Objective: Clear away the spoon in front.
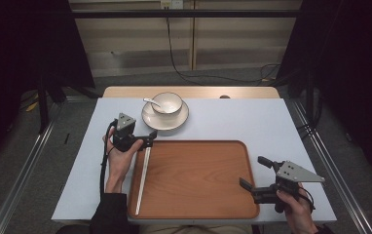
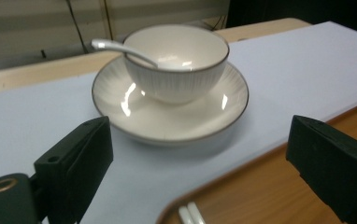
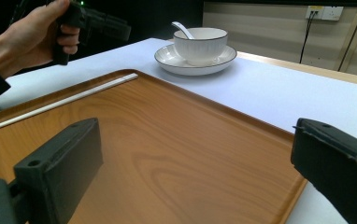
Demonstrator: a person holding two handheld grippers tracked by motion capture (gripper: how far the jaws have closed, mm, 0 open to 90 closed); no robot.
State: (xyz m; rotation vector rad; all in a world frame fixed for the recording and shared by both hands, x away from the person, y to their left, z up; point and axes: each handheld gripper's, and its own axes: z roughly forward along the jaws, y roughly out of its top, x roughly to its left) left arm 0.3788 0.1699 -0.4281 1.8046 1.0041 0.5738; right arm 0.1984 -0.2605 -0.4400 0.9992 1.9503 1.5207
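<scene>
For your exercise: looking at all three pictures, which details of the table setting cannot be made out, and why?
- White ceramic spoon: its scoop end is hidden inside the white ribbed bowl in the left gripper view.
- White chopsticks: cut off by the bottom edge there.
- Small dark spot on the table's far wooden edge: too small in the high view.

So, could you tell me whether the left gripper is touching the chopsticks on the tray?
Apart: the left gripper view shows the left gripper open, chopsticks lying below.
</scene>
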